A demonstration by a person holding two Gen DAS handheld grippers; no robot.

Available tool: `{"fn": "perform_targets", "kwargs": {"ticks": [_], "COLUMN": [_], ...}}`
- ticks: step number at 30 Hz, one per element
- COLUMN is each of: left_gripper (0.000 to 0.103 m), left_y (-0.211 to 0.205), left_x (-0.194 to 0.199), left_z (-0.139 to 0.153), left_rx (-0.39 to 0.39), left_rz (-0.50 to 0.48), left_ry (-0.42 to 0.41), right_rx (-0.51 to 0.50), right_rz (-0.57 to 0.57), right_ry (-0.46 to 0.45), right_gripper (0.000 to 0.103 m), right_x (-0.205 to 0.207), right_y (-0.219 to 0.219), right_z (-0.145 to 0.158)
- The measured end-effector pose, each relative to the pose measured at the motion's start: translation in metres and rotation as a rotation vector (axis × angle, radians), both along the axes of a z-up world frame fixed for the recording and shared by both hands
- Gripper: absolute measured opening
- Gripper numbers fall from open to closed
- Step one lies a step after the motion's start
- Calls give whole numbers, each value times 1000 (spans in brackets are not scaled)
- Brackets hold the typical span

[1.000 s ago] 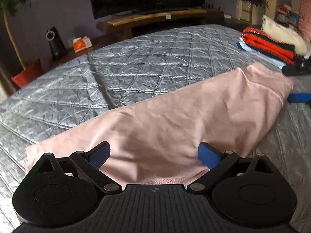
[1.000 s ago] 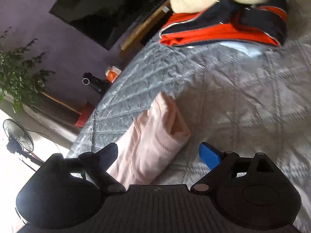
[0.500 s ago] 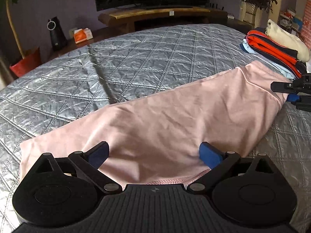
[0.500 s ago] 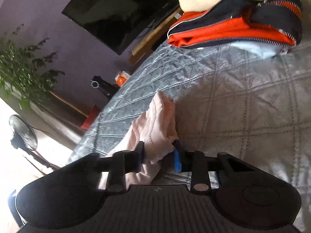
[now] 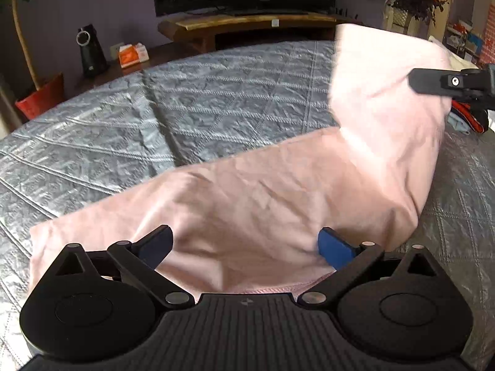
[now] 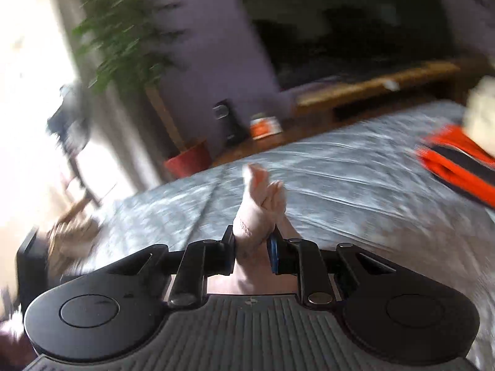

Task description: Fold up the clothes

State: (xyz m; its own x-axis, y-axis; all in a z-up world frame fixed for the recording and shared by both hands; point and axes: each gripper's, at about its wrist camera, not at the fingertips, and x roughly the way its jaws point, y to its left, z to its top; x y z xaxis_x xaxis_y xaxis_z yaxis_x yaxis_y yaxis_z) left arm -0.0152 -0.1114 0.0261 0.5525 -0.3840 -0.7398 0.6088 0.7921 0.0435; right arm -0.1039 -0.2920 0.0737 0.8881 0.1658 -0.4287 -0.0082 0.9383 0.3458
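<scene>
Right gripper (image 6: 252, 252) closing, clamped on pink cloth (image 5: 278, 191) end, raised off bed (image 5: 216, 99). Left gripper (image 5: 244, 245) fingers apart over near edge. Risk: thin pinch slipping, fold collapsing crooked.

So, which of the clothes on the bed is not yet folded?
The pink garment: it lies spread out, one end lifted in the closing right tongs. The orange-and-navy jacket and cream piece sit stacked.
</scene>
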Motion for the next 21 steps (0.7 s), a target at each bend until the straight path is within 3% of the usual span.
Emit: {"fn": "perform_targets", "kwargs": {"ticks": [5,10,17,19,21], "left_gripper": [101,101,101,101,101], "left_y": [23,43,61,67,73], "left_x": [16,28,35,39,42], "left_z": [6,9,12,9,9], "left_rx": [-46,-53,-30,-15,-10], "left_rz": [91,178,211,231,256], "left_ry": [28,38,45,58,61], "right_rx": [-113,-218,-292,-352,-326], "right_rz": [143,216,195,269,310], "right_ry": [49,88,80,179,233], "right_gripper": [21,20,21,32,38], "right_x": [20,40,42,46,45], "right_y": [46,85,109,121,124], "right_z": [1,-5,-10,-28,-37]}}
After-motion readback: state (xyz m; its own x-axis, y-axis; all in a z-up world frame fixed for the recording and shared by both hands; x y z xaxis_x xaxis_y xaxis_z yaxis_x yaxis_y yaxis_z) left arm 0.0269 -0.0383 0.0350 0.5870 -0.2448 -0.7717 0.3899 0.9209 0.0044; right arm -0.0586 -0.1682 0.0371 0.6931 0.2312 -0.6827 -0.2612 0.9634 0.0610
